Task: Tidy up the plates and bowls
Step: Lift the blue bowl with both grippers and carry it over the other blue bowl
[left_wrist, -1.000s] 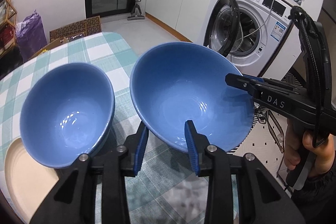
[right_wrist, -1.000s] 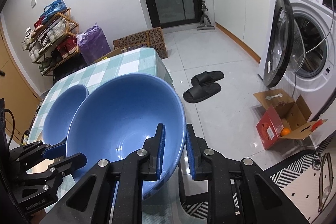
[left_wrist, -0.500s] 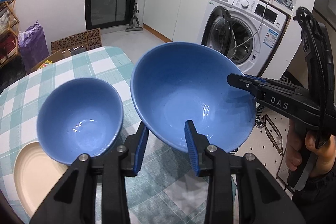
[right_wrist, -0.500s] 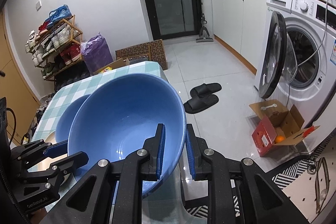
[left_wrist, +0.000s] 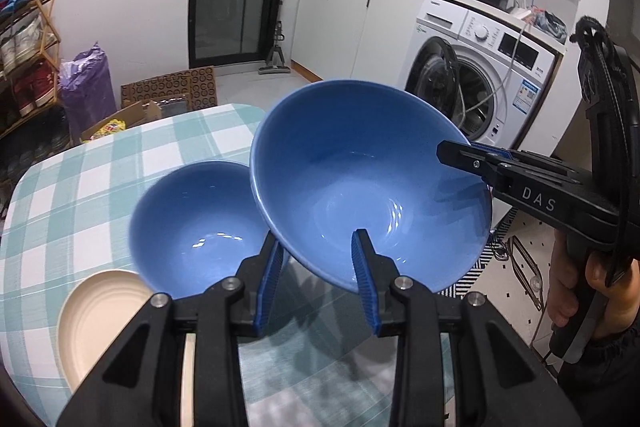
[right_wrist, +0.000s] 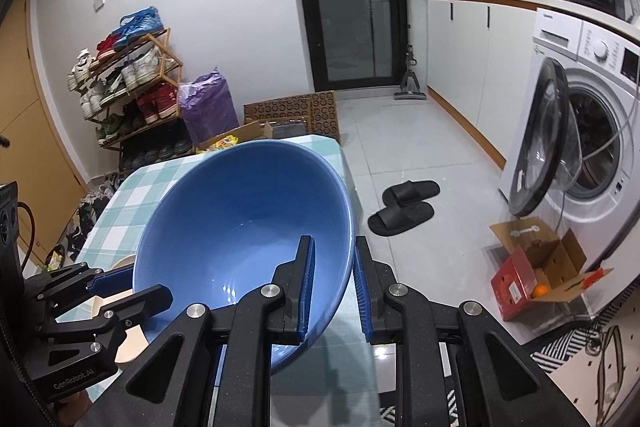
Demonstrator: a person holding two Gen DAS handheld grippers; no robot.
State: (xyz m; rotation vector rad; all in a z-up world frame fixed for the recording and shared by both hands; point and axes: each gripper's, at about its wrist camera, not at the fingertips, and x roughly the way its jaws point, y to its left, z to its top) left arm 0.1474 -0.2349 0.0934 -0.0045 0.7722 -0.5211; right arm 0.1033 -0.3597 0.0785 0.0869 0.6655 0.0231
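Left wrist view | your right tool (right_wrist: 334, 291) pinches the big bowl (left_wrist: 360, 179) | left tool (left_wrist: 316, 283) grips its rim too | stacking into small bowl (left_wrist: 196, 223) not done

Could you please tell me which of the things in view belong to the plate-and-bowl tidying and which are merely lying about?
Part of the job:
large blue bowl, clamped by both the left gripper and the right gripper
small blue bowl
cream plate

Just lying about:
black slippers
red carton
purple bag
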